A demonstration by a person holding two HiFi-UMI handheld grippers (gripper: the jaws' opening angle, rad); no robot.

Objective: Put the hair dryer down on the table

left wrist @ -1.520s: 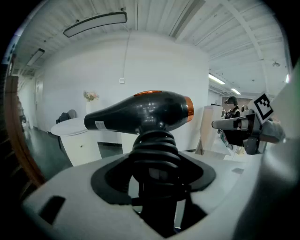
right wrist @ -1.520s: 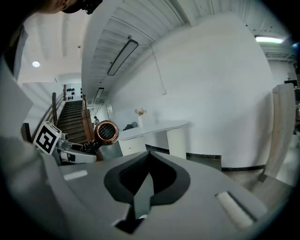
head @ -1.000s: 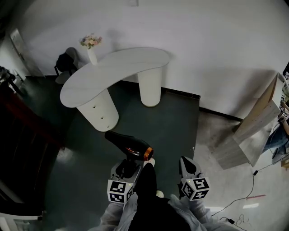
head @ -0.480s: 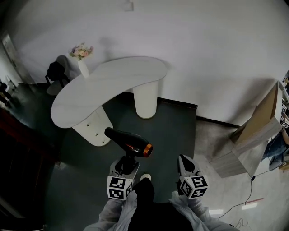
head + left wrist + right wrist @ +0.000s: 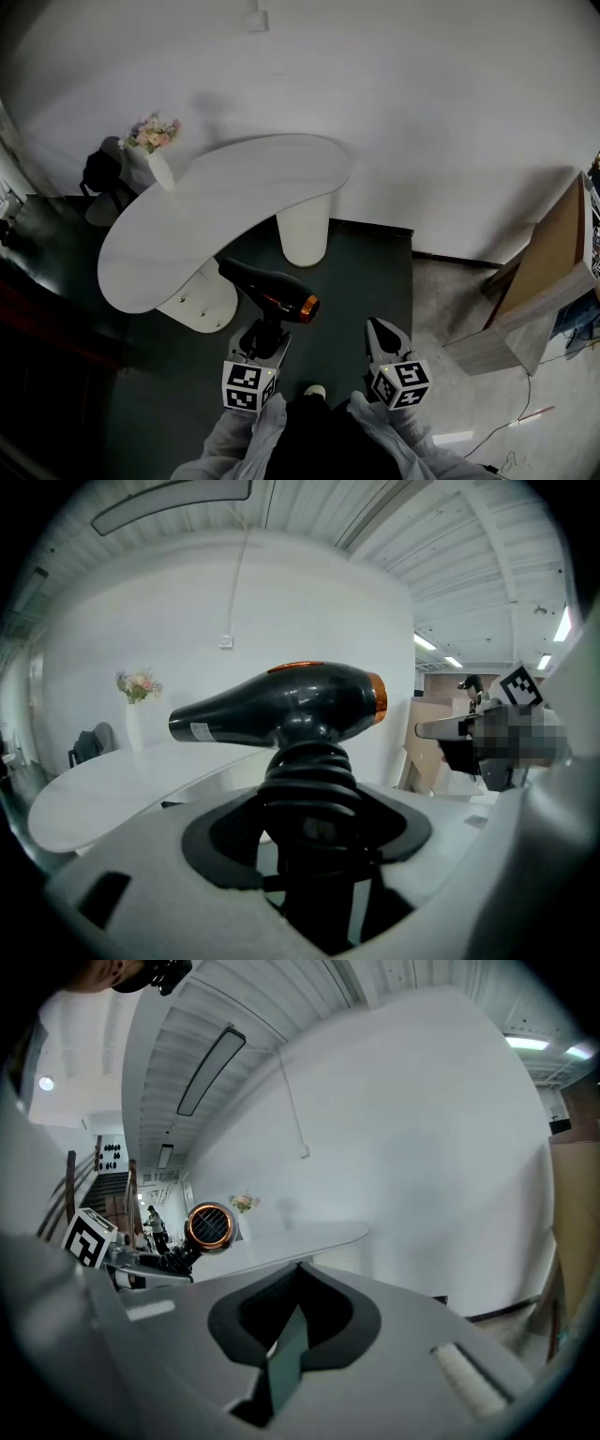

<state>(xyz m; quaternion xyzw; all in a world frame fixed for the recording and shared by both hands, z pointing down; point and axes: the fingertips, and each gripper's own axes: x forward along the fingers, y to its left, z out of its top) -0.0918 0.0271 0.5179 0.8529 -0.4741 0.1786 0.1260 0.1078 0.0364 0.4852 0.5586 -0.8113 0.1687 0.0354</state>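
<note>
The left gripper (image 5: pixel 263 337) pinches its fingers on the ribbed handle of the hair dryer (image 5: pixel 269 292), which is held upright in the air, just short of the white counter (image 5: pixel 220 192) and apparently not touching it. To set it down well, carry it over the bare middle of the top, away from the flower vase (image 5: pixel 153 155). Lower it until the barrel lies on its side, and only then let go. The right gripper (image 5: pixel 382 337) is empty, its 2 fingers pressed together.
</note>
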